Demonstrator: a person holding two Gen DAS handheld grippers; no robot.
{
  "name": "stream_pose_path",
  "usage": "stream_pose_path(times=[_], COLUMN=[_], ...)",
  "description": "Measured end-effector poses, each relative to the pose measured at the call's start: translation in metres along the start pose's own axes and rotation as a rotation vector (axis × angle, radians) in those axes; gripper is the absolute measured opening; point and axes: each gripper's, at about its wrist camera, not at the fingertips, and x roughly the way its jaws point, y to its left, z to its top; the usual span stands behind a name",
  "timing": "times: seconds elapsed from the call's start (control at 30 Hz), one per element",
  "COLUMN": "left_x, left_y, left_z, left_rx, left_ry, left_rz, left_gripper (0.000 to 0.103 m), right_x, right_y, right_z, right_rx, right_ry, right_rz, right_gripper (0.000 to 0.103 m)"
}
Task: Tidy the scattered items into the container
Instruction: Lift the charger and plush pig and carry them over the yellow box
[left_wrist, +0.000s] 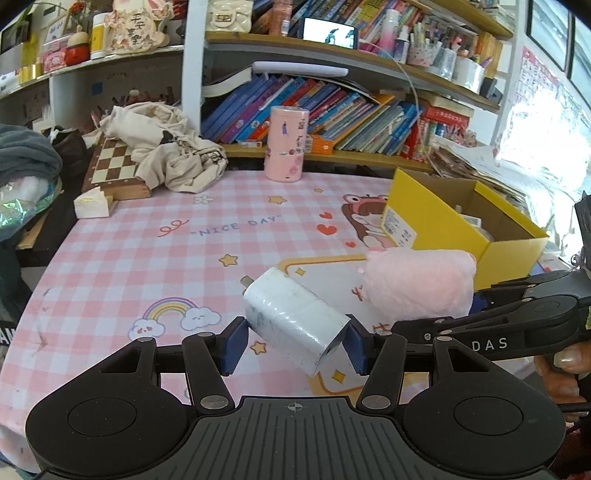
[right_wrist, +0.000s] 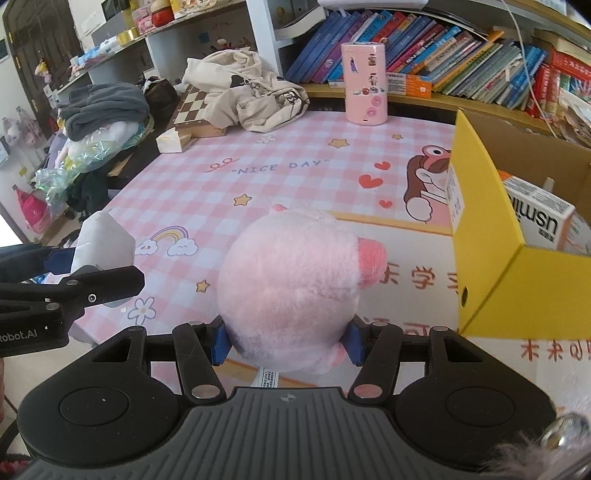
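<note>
My left gripper (left_wrist: 295, 345) is shut on a white wrapped pack (left_wrist: 295, 317) and holds it over the pink checked tablecloth (left_wrist: 147, 258). The pack also shows at the left of the right wrist view (right_wrist: 103, 247). My right gripper (right_wrist: 286, 341) is shut on a pink plush pig (right_wrist: 291, 291). The pig shows right of the pack in the left wrist view (left_wrist: 417, 284). The yellow cardboard box (left_wrist: 517, 254) stands open at the right, just past the pig. In the right wrist view the box (right_wrist: 487, 258) holds a white carton (right_wrist: 543, 214).
A pink cylinder (left_wrist: 286, 144) stands at the table's far edge before a bookshelf (left_wrist: 369, 118). A chessboard (left_wrist: 114, 166) under a crumpled beige cloth (left_wrist: 166, 147) and a small white box (left_wrist: 92, 203) lie at the far left. Clothes pile beyond the left edge.
</note>
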Motion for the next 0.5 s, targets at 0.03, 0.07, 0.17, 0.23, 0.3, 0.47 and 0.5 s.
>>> stream_pose_path(times=[0.03, 0.07, 0.17, 0.23, 0.3, 0.47, 0.5], left_x=[-0.001, -0.001, -0.003, -0.002, -0.001, 0.002, 0.003], left_y=[-0.002, -0.004, -0.01, -0.014, -0.018, -0.028, -0.03], left_z=[-0.001, -0.001, -0.003, -0.004, -0.005, -0.007, -0.007], left_rx=[0.005, 0.012, 0.031, 0.042, 0.053, 0.091, 0.095], left_ry=[0.0, 0.0, 0.002, 0.004, 0.007, 0.025, 0.026], left_rz=[-0.007, -0.016, -0.038, -0.052, -0.066, -0.097, -0.101], left_gripper=[0.055, 0.055, 0.055, 0.055, 0.055, 0.055, 0.055], right_x=[-0.002, -0.004, -0.01, -0.014, -0.016, -0.021, -0.022], right_y=[0.0, 0.001, 0.0, -0.001, -0.003, -0.013, -0.016], right_z=[-0.002, -0.005, -0.01, -0.014, -0.018, -0.028, -0.03], right_rx=[0.003, 0.005, 0.013, 0.019, 0.028, 0.078, 0.09], right_ry=[-0.001, -0.003, -0.006, -0.008, -0.01, -0.005, -0.007], right_rz=[-0.003, -0.006, -0.017, -0.026, -0.035, -0.058, -0.063], right_gripper=[0.055, 0.055, 0.055, 0.055, 0.055, 0.055, 0.055])
